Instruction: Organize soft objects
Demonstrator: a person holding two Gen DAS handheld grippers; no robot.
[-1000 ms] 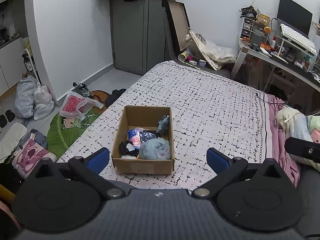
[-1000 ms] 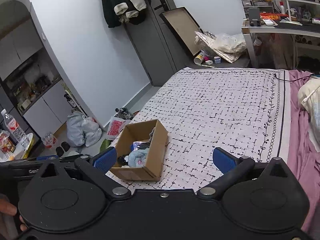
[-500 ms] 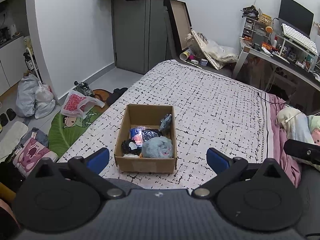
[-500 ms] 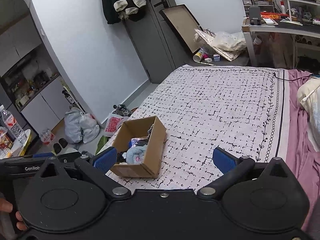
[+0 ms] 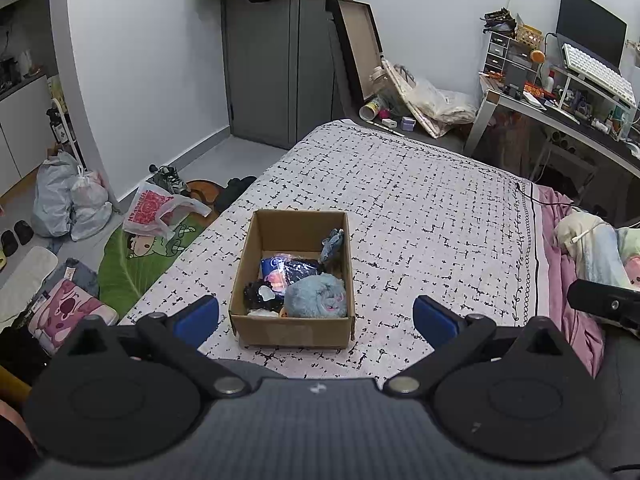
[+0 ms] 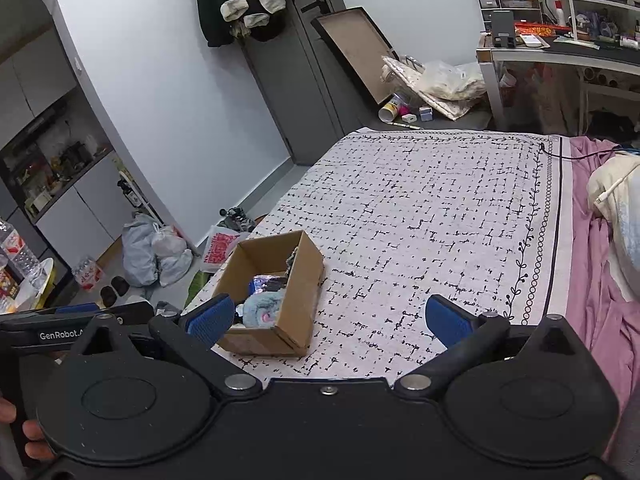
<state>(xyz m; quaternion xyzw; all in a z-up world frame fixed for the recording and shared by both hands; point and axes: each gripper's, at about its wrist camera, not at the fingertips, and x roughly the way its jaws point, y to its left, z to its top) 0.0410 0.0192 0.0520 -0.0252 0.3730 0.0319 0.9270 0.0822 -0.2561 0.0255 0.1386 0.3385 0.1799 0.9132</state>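
An open cardboard box (image 5: 294, 327) (image 6: 302, 308) sits on the patterned bed cover (image 5: 420, 208) near the bed's left edge. Inside lie a light blue fluffy item (image 5: 316, 296) (image 6: 262, 308), a dark blue shiny packet (image 5: 288, 268), a black fuzzy item (image 5: 256, 292) and a grey-blue cloth piece (image 5: 332, 242) leaning on the right wall. My left gripper (image 5: 316, 316) hangs open above the box's near end, holding nothing. My right gripper (image 6: 330, 316) is open too, to the right of the box, with nothing between its blue pads.
Pink sheet and pillows (image 5: 592, 248) lie at the bed's right side. On the floor to the left are plastic bags (image 5: 68, 200), a green mat (image 5: 132, 264) and shoes. A desk (image 5: 560, 120) with keyboard stands at back right, a grey door (image 5: 272, 60) behind.
Both grippers have drawn back and risen a little, so the box appears slightly farther off. Both stay open and empty. The box contents have not moved.
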